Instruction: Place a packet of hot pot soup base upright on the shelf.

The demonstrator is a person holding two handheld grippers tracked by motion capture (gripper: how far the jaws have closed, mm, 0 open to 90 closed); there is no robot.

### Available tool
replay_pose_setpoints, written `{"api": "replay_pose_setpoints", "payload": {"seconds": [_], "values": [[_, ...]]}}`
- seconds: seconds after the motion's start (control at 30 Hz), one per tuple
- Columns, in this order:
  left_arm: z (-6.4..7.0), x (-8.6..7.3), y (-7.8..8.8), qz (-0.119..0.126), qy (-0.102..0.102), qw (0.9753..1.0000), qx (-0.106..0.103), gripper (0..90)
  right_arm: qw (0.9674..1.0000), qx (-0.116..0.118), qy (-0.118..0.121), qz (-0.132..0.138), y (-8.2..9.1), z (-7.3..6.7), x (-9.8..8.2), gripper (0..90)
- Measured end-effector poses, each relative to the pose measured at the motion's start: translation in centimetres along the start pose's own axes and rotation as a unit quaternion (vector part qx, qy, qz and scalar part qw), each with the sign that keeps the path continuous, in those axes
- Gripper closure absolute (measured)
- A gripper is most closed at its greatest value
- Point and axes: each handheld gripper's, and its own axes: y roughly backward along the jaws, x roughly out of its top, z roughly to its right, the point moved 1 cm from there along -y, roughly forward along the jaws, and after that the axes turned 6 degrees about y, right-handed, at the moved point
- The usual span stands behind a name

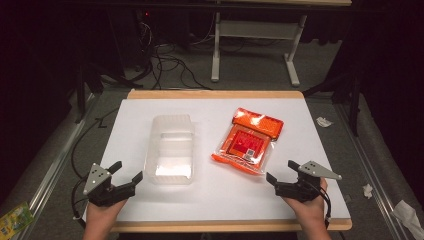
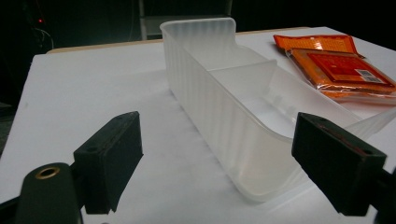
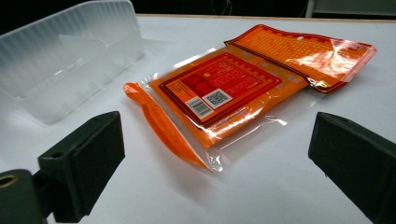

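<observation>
A translucent plastic bin (image 1: pixel 170 149) with an inner divider stands left of centre on the white table top (image 1: pixel 300 150). To its right lies an orange packet in a clear plastic bag (image 1: pixel 248 141). My left gripper (image 1: pixel 126 175) rests near the front left, open and empty, just short of the bin's near corner (image 2: pixel 252 140). My right gripper (image 1: pixel 281 172) sits at the front right, open and empty, a little short of the packet (image 3: pixel 219 91). The bin (image 3: pixel 60 56) appears at the left of the right gripper view, and the packet (image 2: pixel 341 65) at the right of the left gripper view.
The white top lies on a wooden board (image 1: pixel 215 94). Beyond it are a white table frame (image 1: pixel 255 40) and cables (image 1: pixel 170 65) on the floor. Crumpled paper scraps (image 1: pixel 324 121) lie on the floor at the right, a green packet (image 1: pixel 14 218) at the lower left.
</observation>
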Motion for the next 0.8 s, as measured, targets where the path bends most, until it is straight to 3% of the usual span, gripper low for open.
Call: {"api": "replay_pose_setpoints", "payload": {"seconds": [0.17,0.4,0.63,0.8], "values": [[-0.27,-0.02,-0.13,-0.003,0.003,1.0000,0.002,17.0,1.0000,-0.001,0.008,-0.001,0.12,0.17,-0.11,4.0],[0.04,-0.29,-0.34,-0.018,-0.010,0.9998,-0.001,17.5,1.0000,-0.003,0.006,0.001,0.07,0.00,-0.05,4.1],[0.22,-0.48,-0.80,-0.024,-0.004,0.9997,-0.004,17.7,0.9999,-0.001,0.013,-0.002,-0.16,-0.42,0.06,4.3],[0.72,-0.39,-0.82,-0.024,-0.018,0.9995,-0.003,17.7,1.0000,0.001,0.003,0.001,-0.14,0.00,-0.03,4.7]]}}
